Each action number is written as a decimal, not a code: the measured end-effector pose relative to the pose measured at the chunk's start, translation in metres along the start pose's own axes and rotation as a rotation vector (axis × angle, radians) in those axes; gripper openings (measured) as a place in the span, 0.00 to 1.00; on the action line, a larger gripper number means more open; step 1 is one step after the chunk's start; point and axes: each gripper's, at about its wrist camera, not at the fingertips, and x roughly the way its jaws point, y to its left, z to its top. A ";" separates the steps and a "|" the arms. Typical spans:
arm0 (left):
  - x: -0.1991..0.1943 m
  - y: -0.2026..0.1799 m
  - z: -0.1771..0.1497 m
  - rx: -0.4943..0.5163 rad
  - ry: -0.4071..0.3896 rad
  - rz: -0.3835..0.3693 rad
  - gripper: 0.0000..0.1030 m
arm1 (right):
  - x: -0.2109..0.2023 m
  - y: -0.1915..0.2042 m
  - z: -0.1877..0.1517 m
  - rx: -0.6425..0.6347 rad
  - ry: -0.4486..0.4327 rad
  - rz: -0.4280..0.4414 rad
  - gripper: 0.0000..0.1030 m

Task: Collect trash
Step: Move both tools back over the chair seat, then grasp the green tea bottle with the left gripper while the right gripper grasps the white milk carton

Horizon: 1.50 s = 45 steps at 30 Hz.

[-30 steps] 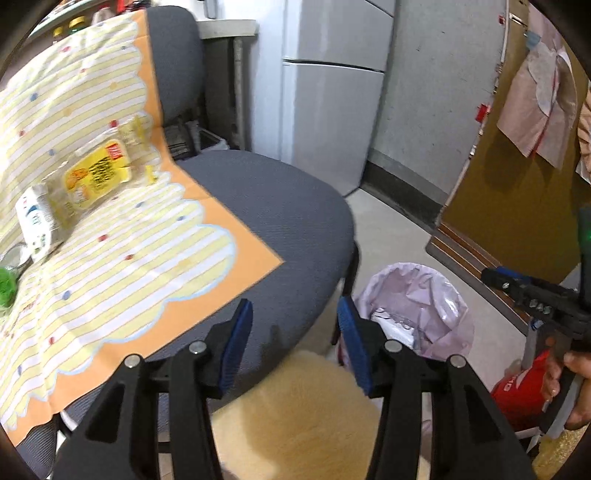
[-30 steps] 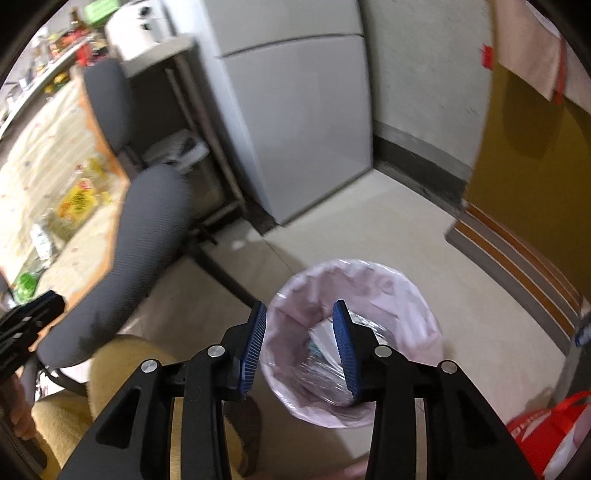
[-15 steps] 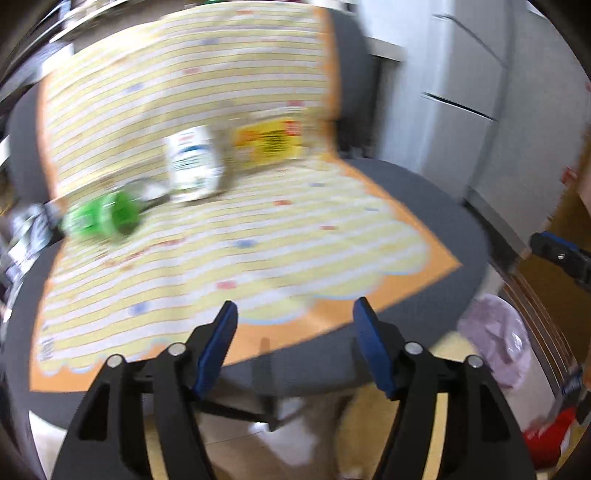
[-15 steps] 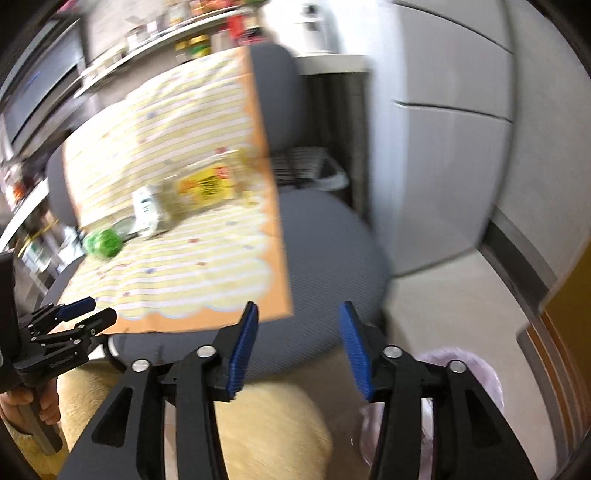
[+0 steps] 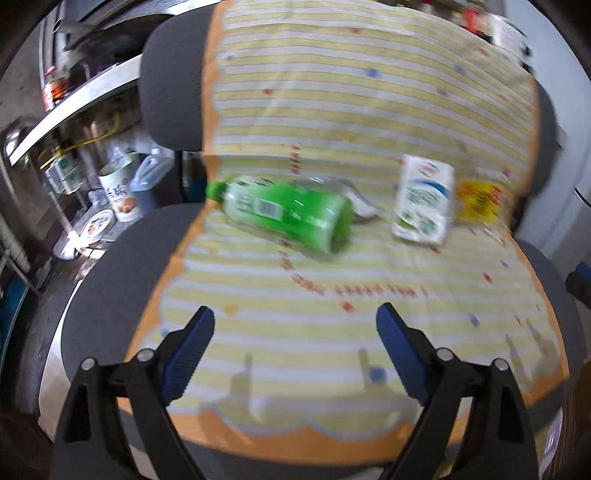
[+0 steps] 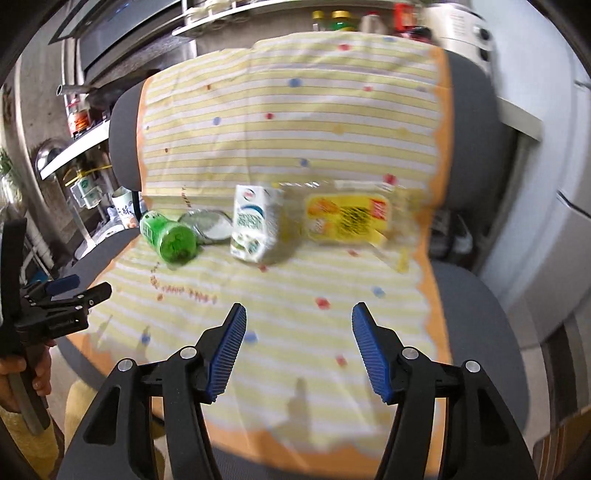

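Observation:
On a grey chair covered by a yellow striped cloth [image 5: 332,295] lie a green bottle [image 5: 284,214], a white milk carton [image 5: 423,203], a clear bottle with a yellow label [image 5: 480,201] and a crumpled silver wrapper [image 6: 210,223]. The same items show in the right wrist view: green bottle [image 6: 170,236], carton [image 6: 255,227], yellow-label bottle [image 6: 347,218]. My left gripper [image 5: 295,343] is open and empty over the seat front, below the green bottle. My right gripper [image 6: 297,350] is open and empty, below the carton. The left gripper also shows at the left of the right wrist view [image 6: 62,295].
Metal shelves with tins and jars [image 5: 92,177] stand left of the chair. A grey cabinet [image 6: 561,184] stands to the right. A shelf with jars [image 6: 332,14] runs behind the chair back.
Both grippers have swung from the pink-lined bin on the floor up to face the chair seat, and both jaws have opened wider. The trash items now lie straight ahead.

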 end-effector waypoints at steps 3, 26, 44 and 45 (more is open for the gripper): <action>0.013 0.010 0.018 -0.045 0.002 0.014 0.86 | 0.031 0.004 0.016 -0.011 0.012 0.029 0.59; 0.150 0.015 0.104 -0.283 0.144 0.142 0.86 | 0.177 0.009 0.061 0.046 0.140 0.186 0.55; 0.054 0.002 0.031 -0.016 0.152 -0.032 0.54 | 0.066 0.020 0.034 0.023 0.082 0.185 0.18; 0.041 -0.006 0.023 0.005 0.146 -0.074 0.54 | 0.057 0.018 0.029 0.031 0.084 0.173 0.18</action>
